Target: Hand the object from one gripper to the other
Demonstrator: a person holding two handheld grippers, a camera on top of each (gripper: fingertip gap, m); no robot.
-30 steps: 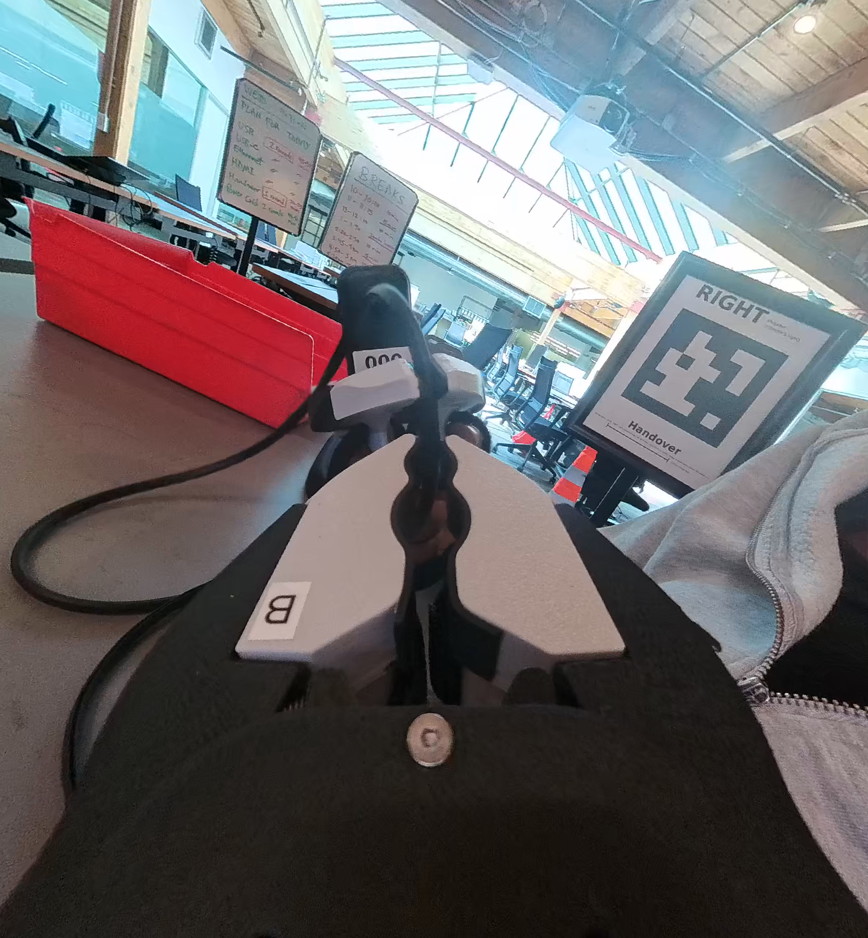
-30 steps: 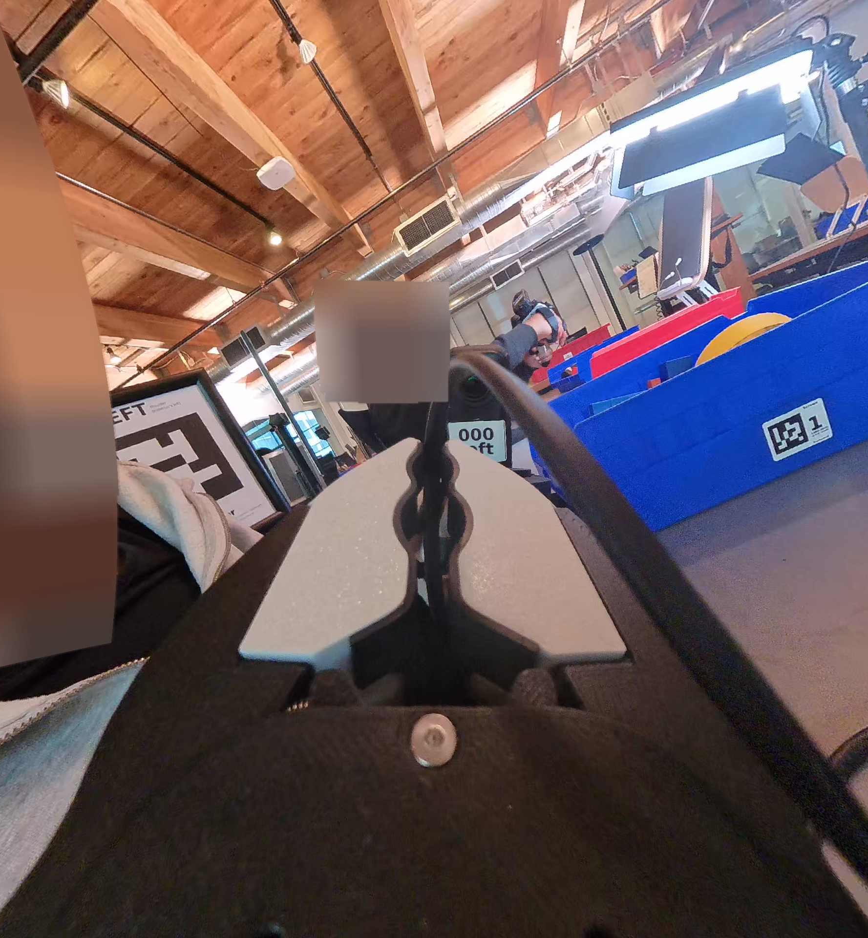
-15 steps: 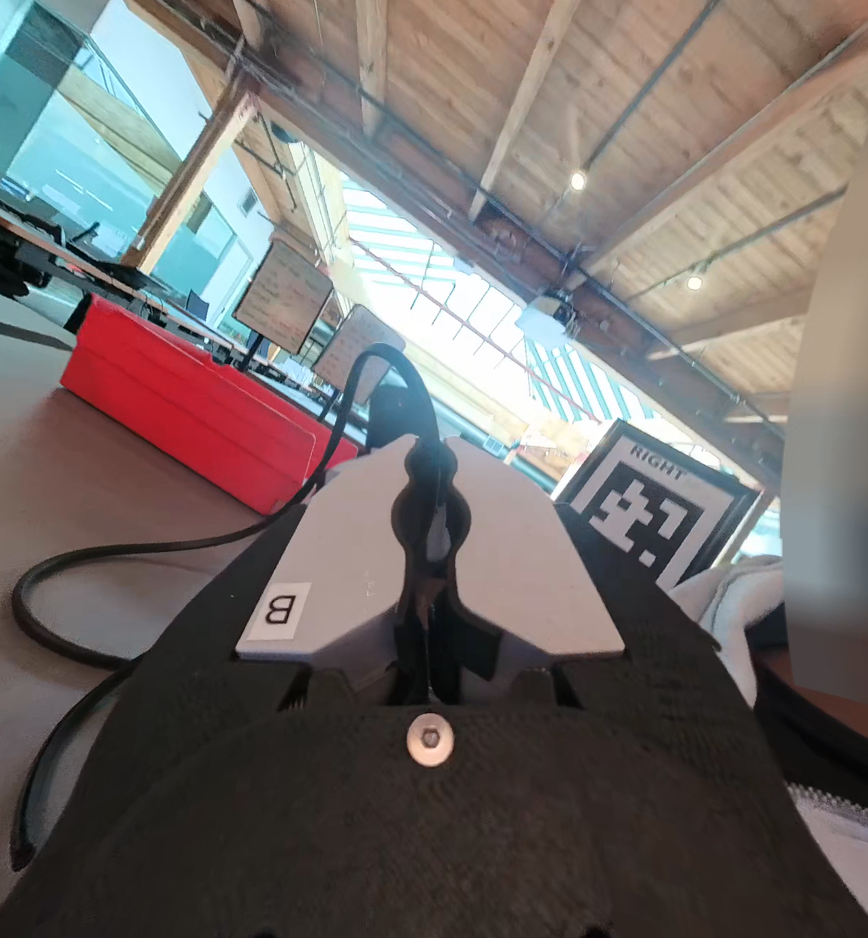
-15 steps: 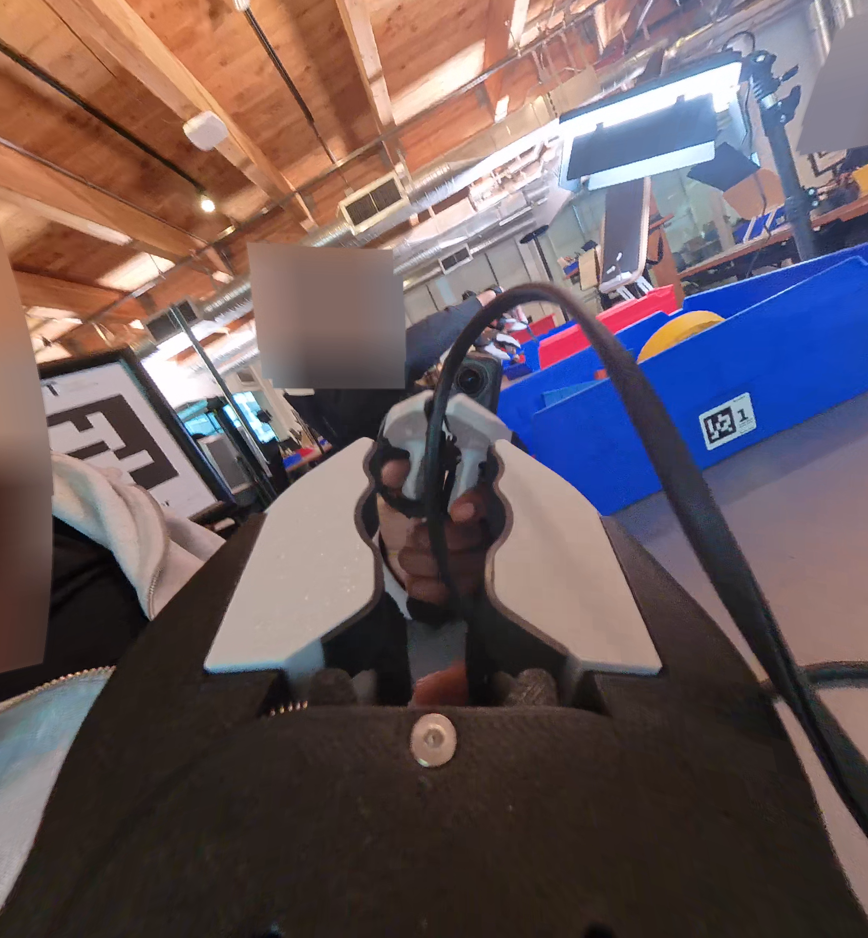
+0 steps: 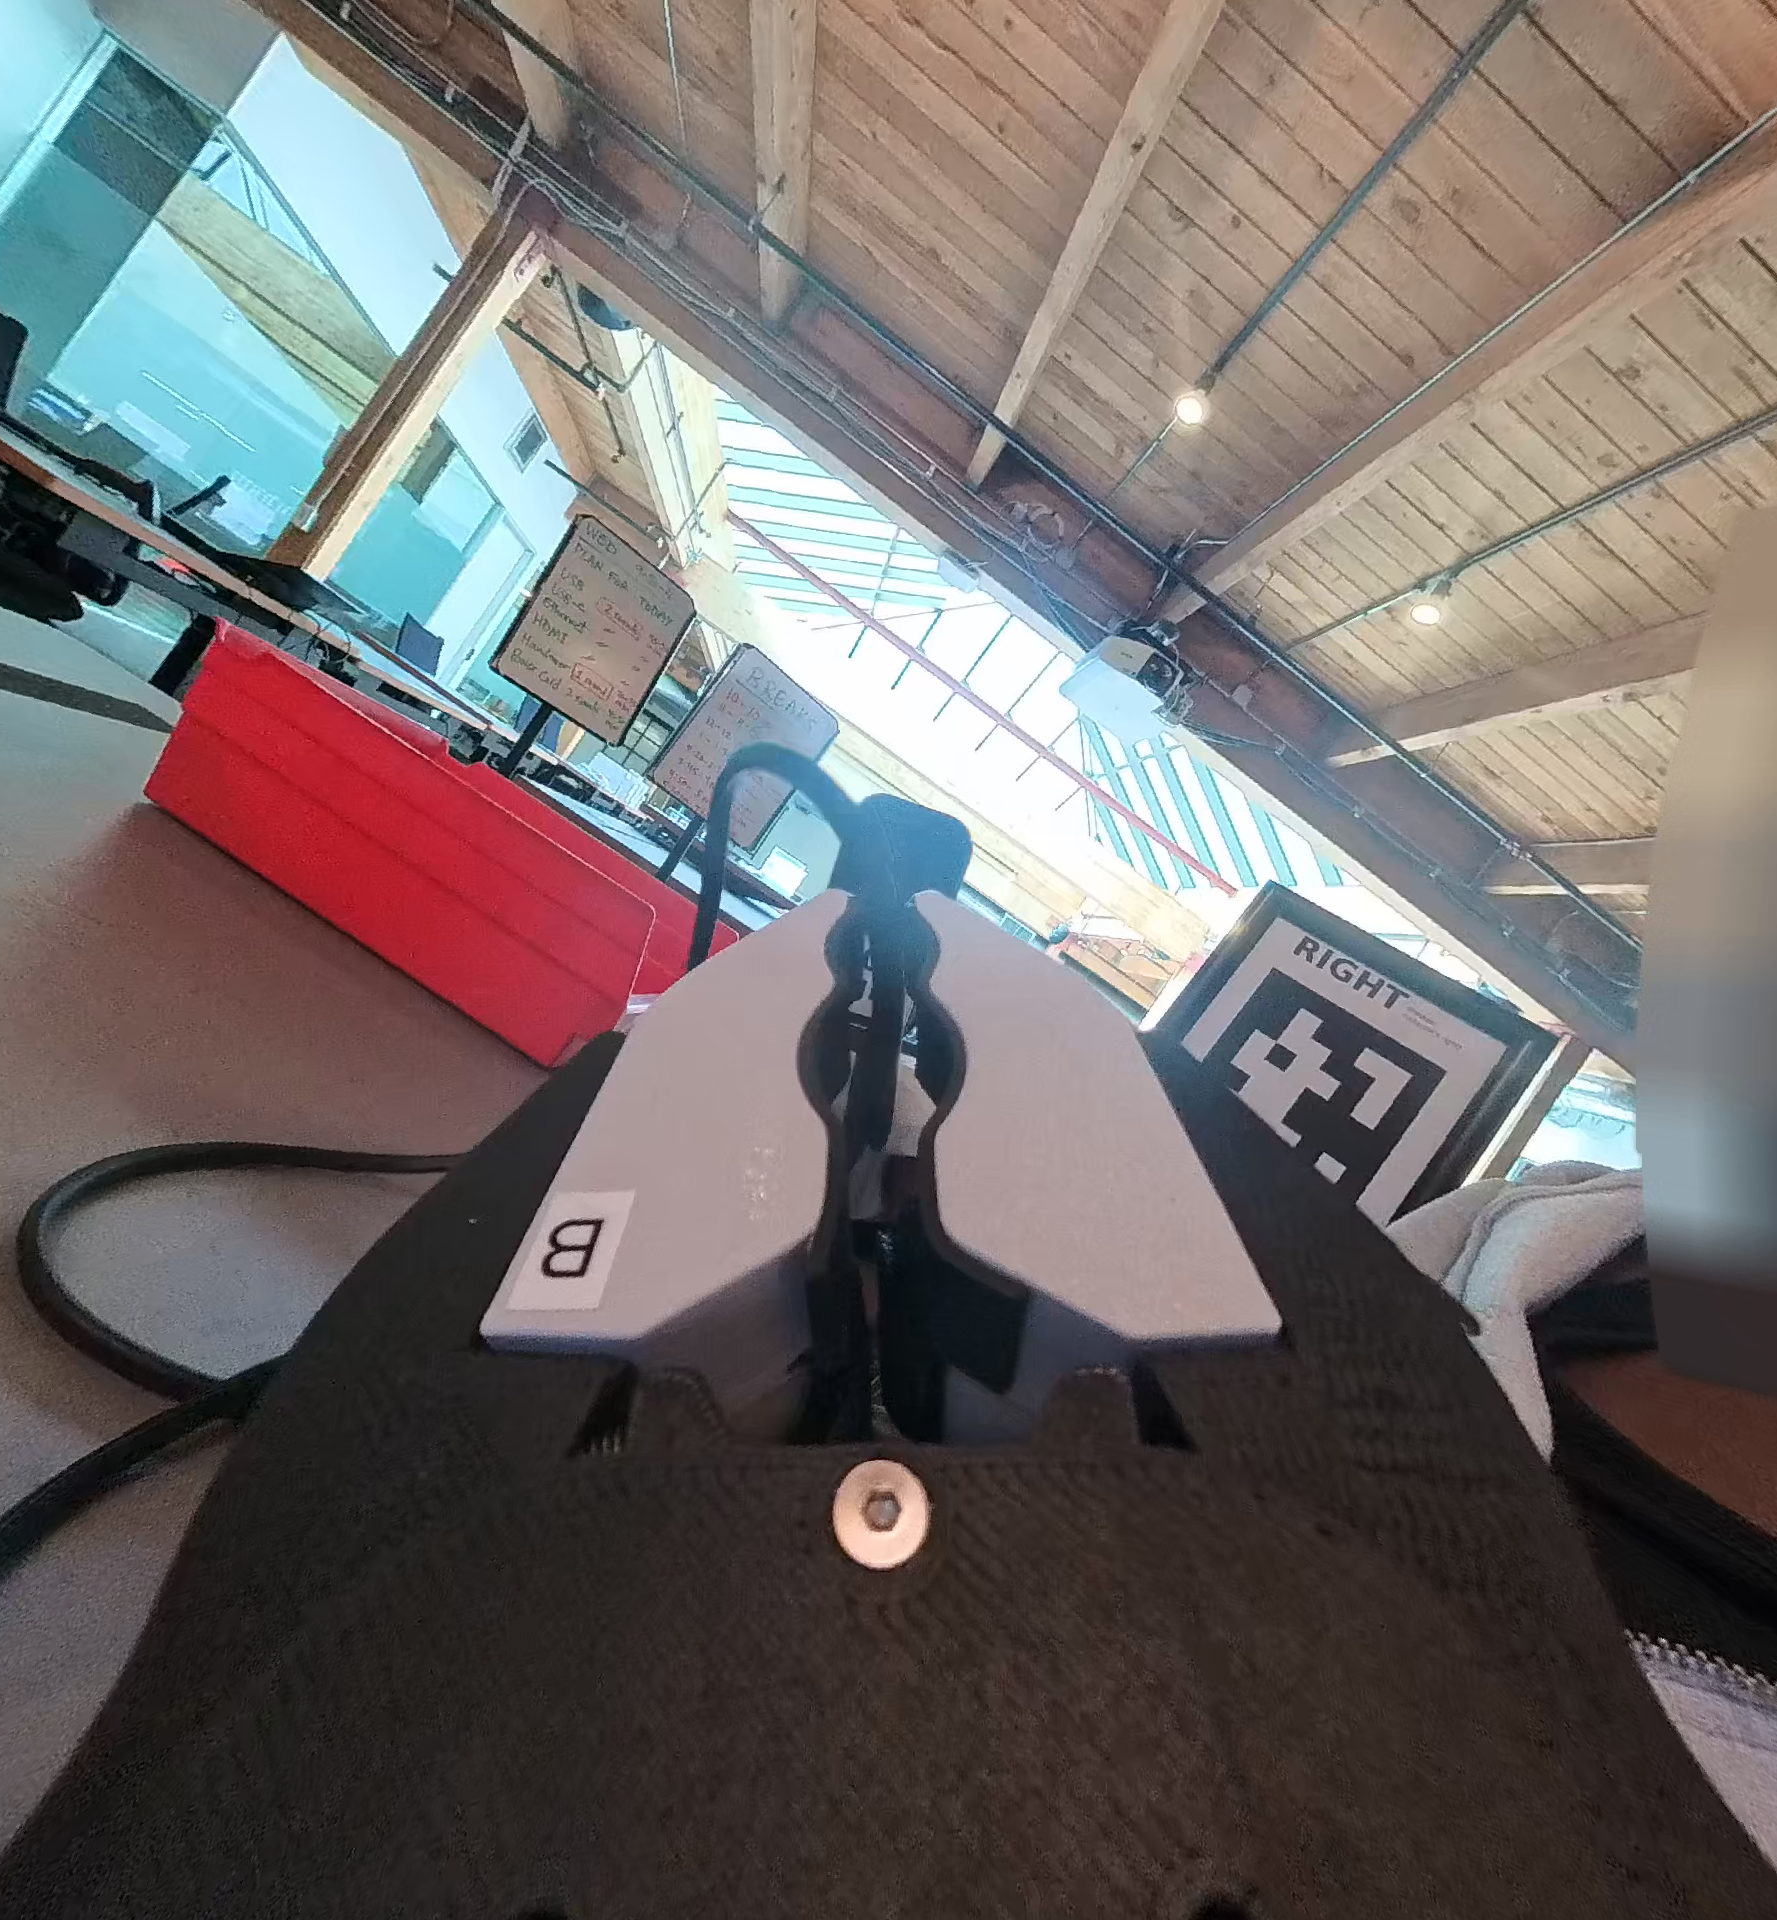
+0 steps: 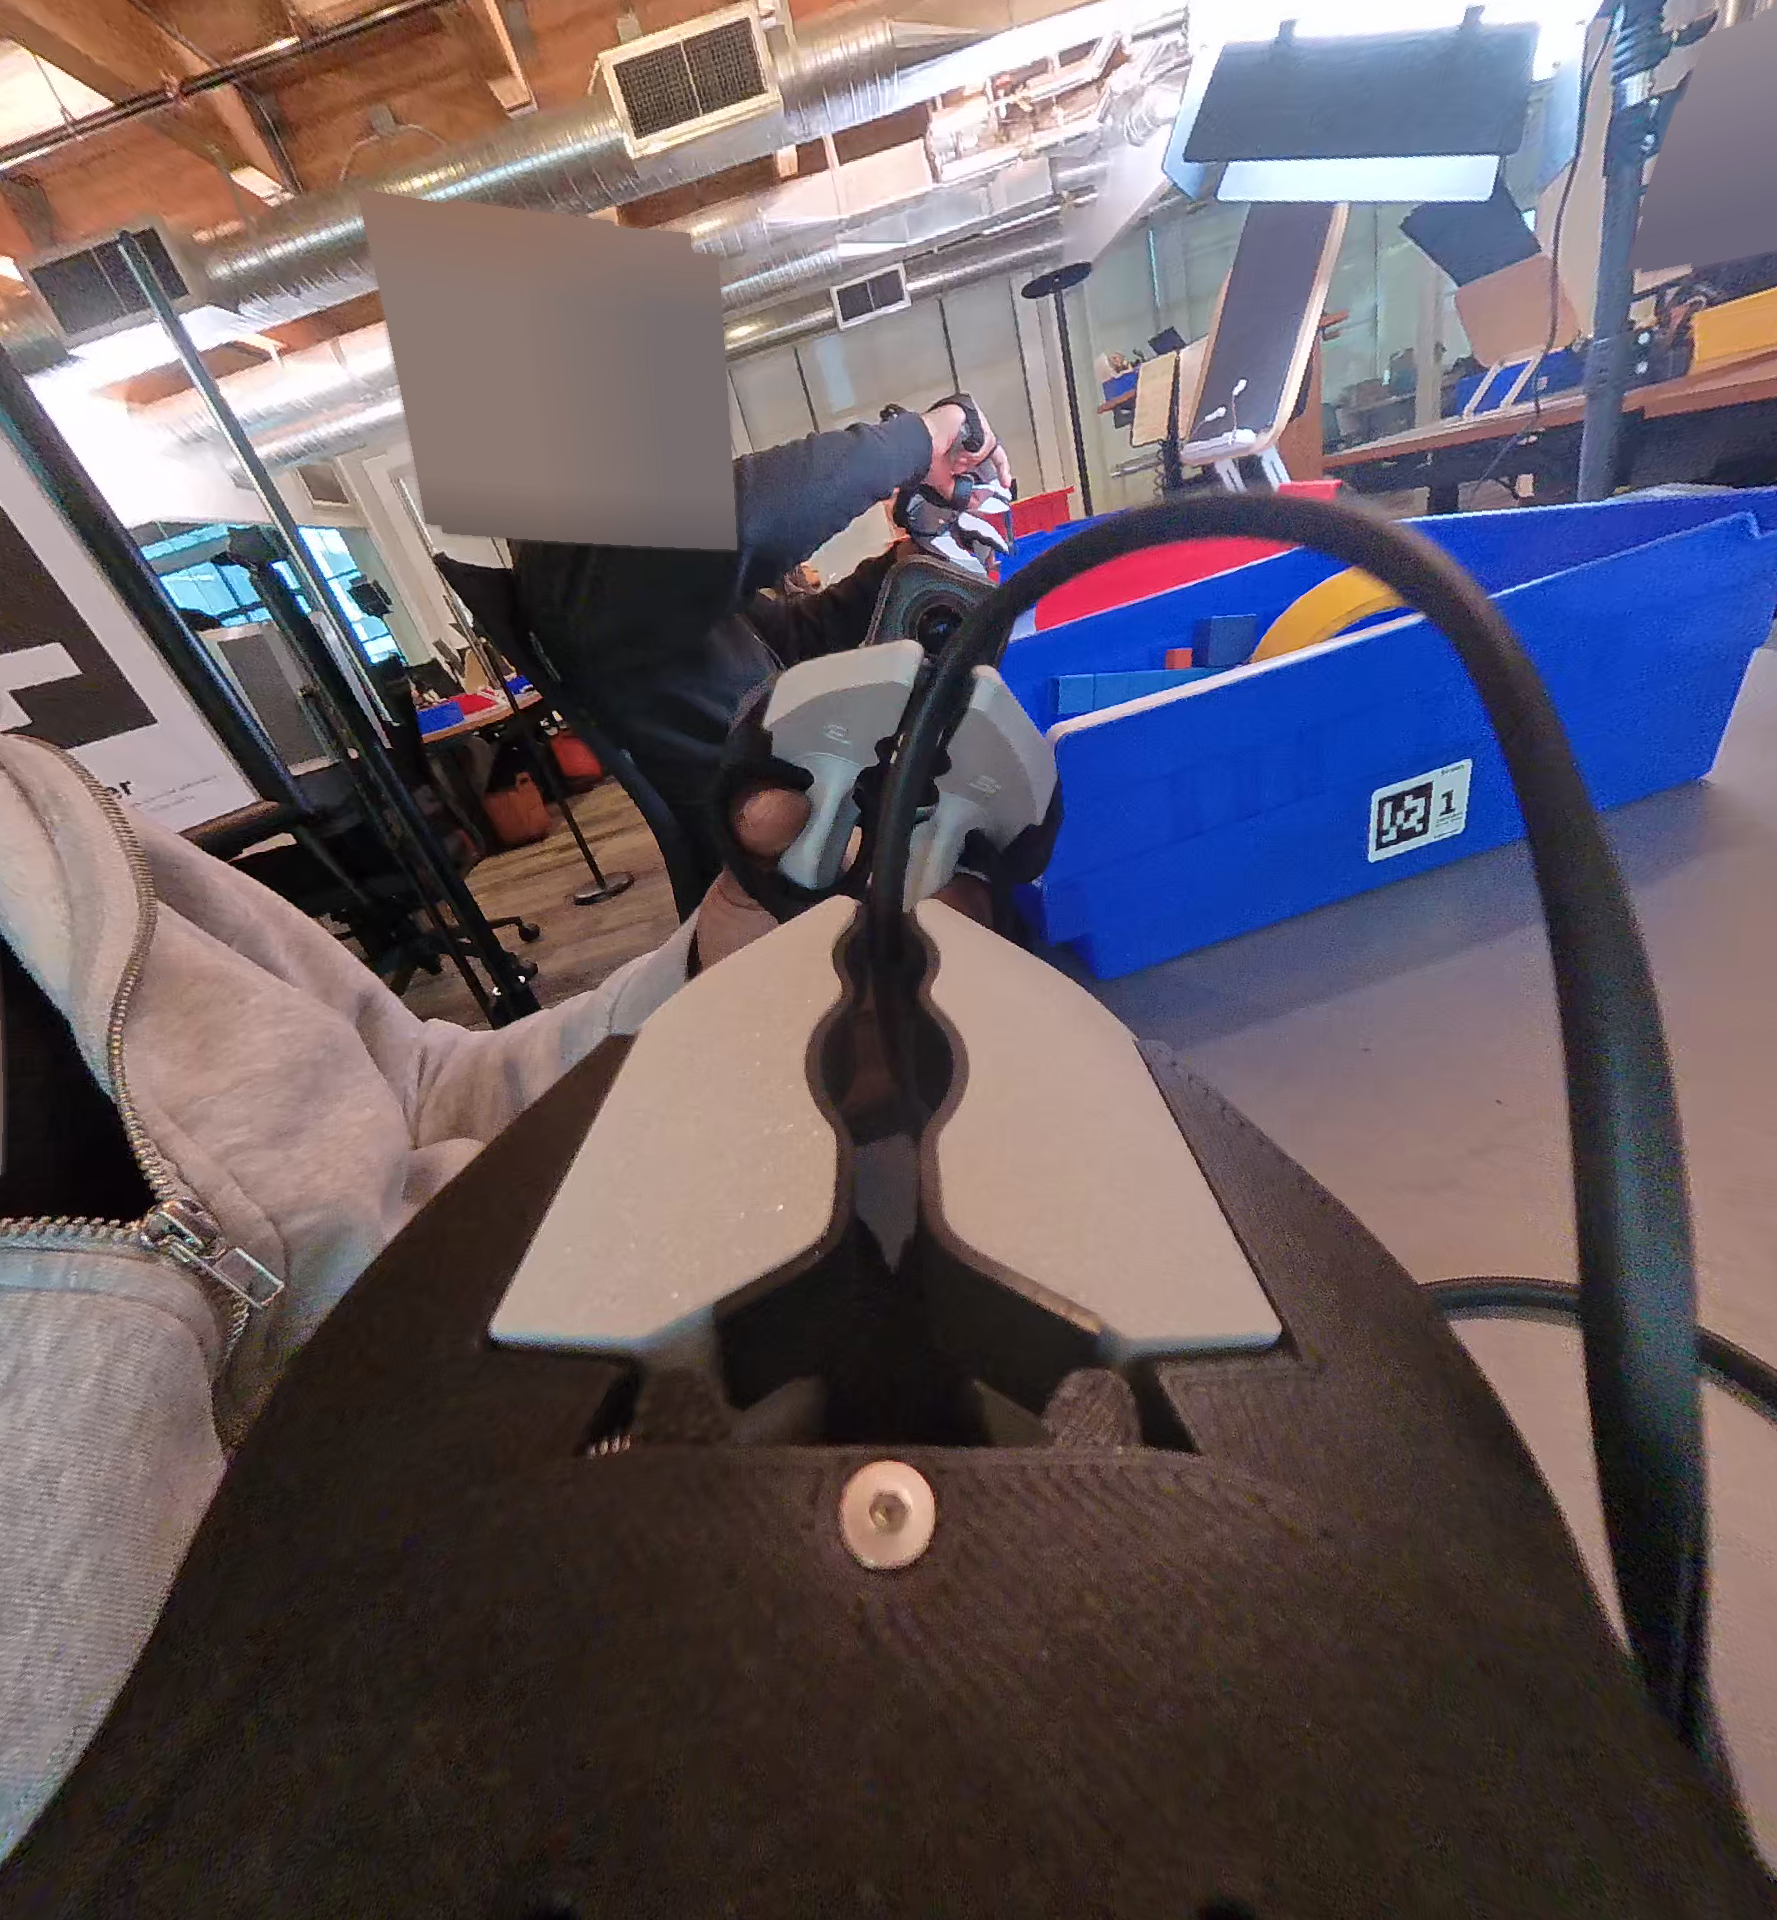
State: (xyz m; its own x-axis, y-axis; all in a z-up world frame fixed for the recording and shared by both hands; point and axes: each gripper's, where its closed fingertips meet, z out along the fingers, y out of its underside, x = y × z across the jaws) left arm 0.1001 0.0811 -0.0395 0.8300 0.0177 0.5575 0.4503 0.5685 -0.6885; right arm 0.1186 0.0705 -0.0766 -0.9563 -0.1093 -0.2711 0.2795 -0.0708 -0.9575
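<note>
The object is a black cable [image 5: 240,1155]. My left gripper [image 5: 879,914] is shut on it, and the cable runs up through its grey fingers, then loops down onto the grey table [image 5: 136,987] at the left. In the right wrist view the cable [image 6: 1642,1195] arcs high from the lower right and drops into the tip of my right gripper [image 6: 886,914], which is shut on it. The left gripper [image 6: 910,769] faces it just beyond, fingers closed on the same cable. The two grippers are tip to tip, a short way apart.
A red bin [image 5: 396,821] stands on the table at the left, a blue bin [image 6: 1279,800] holding several blocks at the right. A framed marker sign [image 5: 1331,1060] stands behind. A grey hooded sleeve [image 6: 292,1039] is close by, and another person [image 6: 655,644] stands farther back. The tips of both grippers are at nearly the same place.
A second ago both grippers were shut on the cable. Half a second ago the right gripper was open. Now it is shut on the cable again. The left gripper kept its hold and tilted upward.
</note>
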